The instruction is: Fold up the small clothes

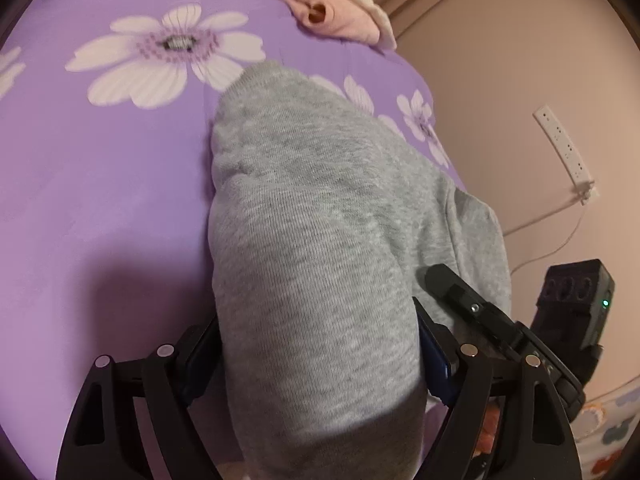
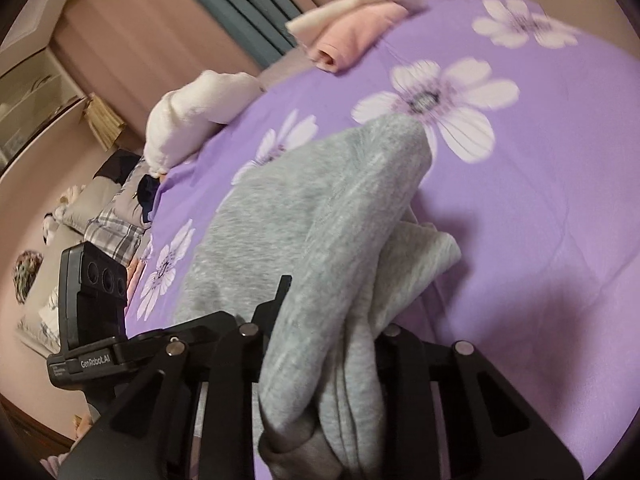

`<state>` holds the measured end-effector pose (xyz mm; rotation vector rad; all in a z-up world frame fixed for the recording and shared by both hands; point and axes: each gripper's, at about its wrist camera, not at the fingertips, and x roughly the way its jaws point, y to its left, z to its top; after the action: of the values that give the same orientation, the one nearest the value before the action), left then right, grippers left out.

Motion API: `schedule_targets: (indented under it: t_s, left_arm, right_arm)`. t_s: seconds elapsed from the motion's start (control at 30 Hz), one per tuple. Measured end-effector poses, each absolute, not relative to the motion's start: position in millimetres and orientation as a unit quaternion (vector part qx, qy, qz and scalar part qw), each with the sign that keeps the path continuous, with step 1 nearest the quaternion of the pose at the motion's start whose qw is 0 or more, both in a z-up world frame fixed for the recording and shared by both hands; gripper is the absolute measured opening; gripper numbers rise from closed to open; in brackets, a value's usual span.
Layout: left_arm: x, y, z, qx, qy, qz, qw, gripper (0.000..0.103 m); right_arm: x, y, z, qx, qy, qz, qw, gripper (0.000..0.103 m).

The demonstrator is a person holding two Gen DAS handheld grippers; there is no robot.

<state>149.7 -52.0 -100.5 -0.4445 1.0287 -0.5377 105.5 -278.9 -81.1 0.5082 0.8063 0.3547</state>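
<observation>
**Grey knit bunched between both grippers over the bedspread**

Fabric was the whole problem at this moment. The grey garment [image 1: 312, 240], a soft fleecy knit, lay partly on the purple flowered bedspread [image 1: 100, 208] and partly lifted toward both tools. The left gripper [image 1: 320, 364] stood wide, a thick fold of the cloth filling the gap between its fingers; whether the pads actually pressed on it could not be told. The right gripper [image 2: 324, 344] had narrowed onto a gathered bundle of several layers and held it pinched.

Such cloth looked light, limp and unbreakable, but bulky where doubled, so layers would likely slide over one another rather than crease sharply. A hold at a hem or corner, single-layered and near the edge, seemed the better place than the thick middle. Folded pink clothes [image 2: 356, 32] sat well apart near the far edge.
</observation>
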Motion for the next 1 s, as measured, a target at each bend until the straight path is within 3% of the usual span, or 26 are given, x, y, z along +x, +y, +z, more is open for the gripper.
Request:
schedule_targets:
  t_s: [0.37, 0.67, 0.77, 1.0]
  left_arm:
    - [146.1, -11.6, -77.5, -0.193, 0.444, -0.214, 0.848, 0.083]
    - [157.0, 18.0, -103.0, -0.189, 0.470, -0.164, 0.847, 0.083]
    - [152.6, 15.1, -101.8, -0.165, 0.466, -0.161, 0.854, 0.083]
    - [131.1, 20.5, -87.8, -0.112, 0.439, -0.133, 0.882, 0.083]
  right_arm:
    - [114.0, -221.5, -54.5, 0.203, 0.346, 0.231, 0.886, 0.025]
    - [132.3, -184.4, -81.9, 0.208, 0.392, 0.229, 0.866, 0.029]
    - [129.9, -189.1, -85.7, 0.214, 0.405, 0.216, 0.862, 0.034]
    - [111.4, -219.5, -93.0, 0.214, 0.423, 0.150, 0.868, 0.061]
